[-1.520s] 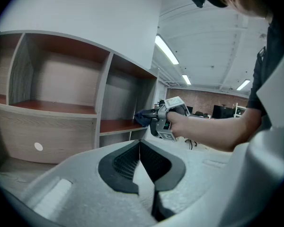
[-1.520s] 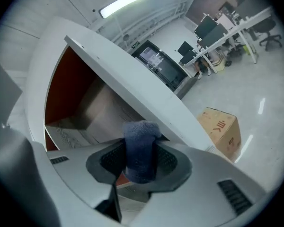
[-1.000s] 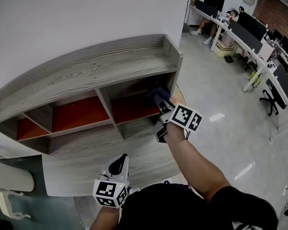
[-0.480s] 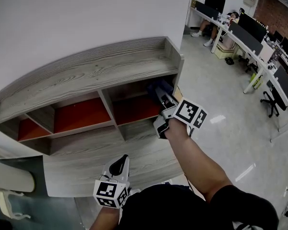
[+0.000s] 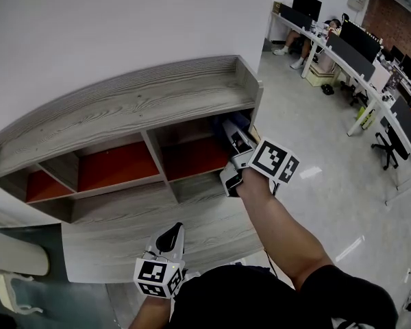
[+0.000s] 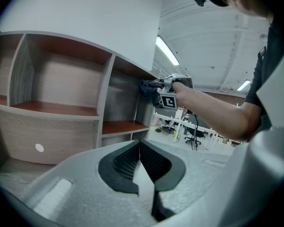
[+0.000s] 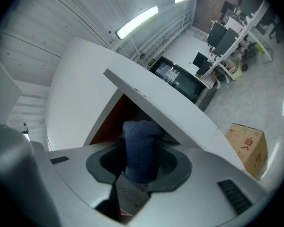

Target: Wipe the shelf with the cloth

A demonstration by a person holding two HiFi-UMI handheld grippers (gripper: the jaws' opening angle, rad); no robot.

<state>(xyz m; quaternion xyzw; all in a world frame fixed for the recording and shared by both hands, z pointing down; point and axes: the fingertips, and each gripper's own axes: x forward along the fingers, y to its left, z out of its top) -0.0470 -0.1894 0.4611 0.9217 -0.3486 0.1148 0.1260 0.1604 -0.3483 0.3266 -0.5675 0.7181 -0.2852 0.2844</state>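
Observation:
The grey wooden shelf (image 5: 123,108) has open compartments with orange-red boards inside. My right gripper (image 5: 234,133) reaches into the upper right compartment, shut on a dark blue cloth (image 5: 242,120) that it holds against the compartment's right side wall. In the right gripper view the cloth (image 7: 141,143) stands bunched between the jaws of that gripper (image 7: 139,169). From the left gripper view the cloth (image 6: 146,88) shows at the same wall. My left gripper (image 5: 169,236) hangs low near my body, in front of the shelf's lower board; its jaws (image 6: 141,150) are shut on nothing.
A cardboard box (image 7: 246,144) lies on the floor to the right of the shelf. Desks with monitors (image 5: 346,41) and an office chair (image 5: 387,139) stand further right, with a seated person at the far desk. A white chair (image 5: 14,269) is at lower left.
My right gripper has carried the cloth a little to the right and up, from the compartment's inside toward its right wall. The left gripper has stayed put.

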